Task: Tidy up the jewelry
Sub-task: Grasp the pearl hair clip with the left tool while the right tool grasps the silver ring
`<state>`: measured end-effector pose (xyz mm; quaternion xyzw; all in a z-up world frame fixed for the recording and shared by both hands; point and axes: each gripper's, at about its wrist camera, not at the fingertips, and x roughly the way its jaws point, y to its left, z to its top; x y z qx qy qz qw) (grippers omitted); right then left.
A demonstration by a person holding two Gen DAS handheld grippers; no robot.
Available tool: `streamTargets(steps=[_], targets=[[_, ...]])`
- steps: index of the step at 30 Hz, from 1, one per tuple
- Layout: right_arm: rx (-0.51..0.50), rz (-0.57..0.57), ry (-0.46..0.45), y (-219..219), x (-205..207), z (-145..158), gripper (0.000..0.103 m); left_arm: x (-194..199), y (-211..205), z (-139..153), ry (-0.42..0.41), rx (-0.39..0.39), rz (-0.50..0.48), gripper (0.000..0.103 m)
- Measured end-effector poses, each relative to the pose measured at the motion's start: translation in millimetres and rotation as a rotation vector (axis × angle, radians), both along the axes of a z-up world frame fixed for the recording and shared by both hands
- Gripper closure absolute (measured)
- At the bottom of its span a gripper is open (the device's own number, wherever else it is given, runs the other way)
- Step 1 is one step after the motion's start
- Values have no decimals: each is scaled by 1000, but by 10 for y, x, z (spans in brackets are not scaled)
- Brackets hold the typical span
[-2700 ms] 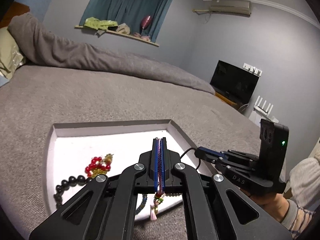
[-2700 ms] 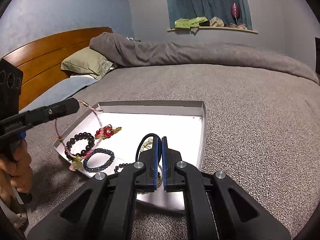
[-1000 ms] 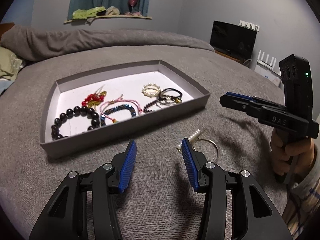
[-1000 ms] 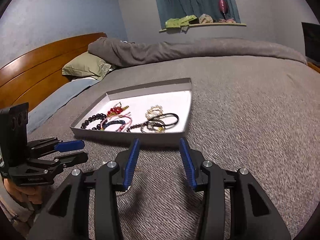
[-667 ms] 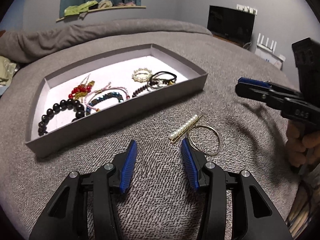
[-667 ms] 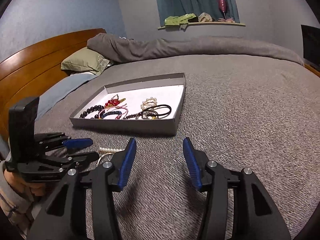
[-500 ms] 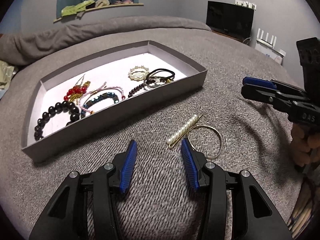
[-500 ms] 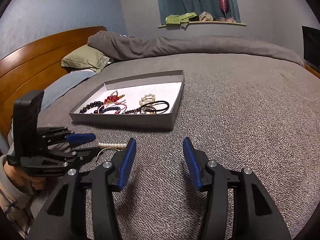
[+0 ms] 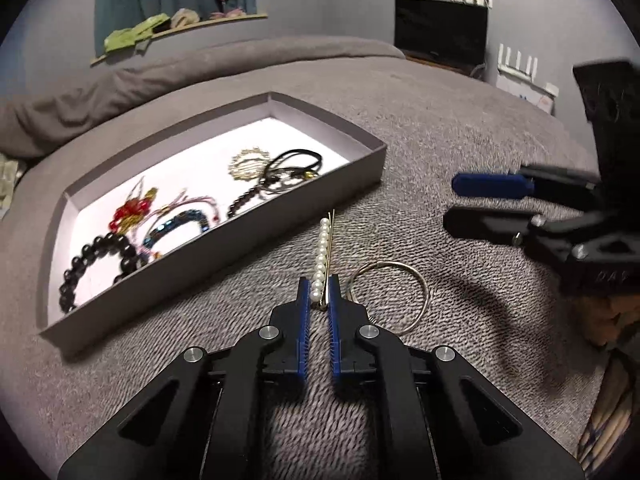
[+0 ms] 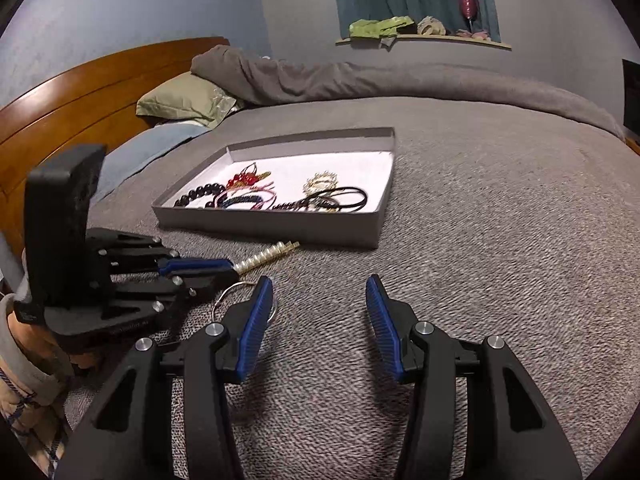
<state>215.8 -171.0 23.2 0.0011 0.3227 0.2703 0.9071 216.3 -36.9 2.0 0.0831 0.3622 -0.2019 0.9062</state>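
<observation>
Left gripper (image 9: 319, 294): jaws closing on the near end of the pearl hair clip (image 9: 322, 254), apparently to lift it. Clip: a row of small glossy beads on a gold pin, lying on the grey knit bedspread (image 9: 440, 128) just beside the tray (image 9: 280, 216). Thin metal hoop (image 9: 390, 296) touching it. Right gripper (image 10: 320, 320): jaws spread, empty.

Left claw (image 9: 319, 300) closing on something; right claw (image 10: 320, 304) gapes empty.
</observation>
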Motion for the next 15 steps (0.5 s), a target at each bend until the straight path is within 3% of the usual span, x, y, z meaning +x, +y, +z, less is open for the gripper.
streamTargets(steps=[7, 15], targets=[[7, 60, 17, 163, -43, -1, 46, -199, 310, 34, 6, -22, 39, 94], [-50, 113, 55, 434, -60, -73, 42, -388, 674, 24, 28, -78, 74, 94]])
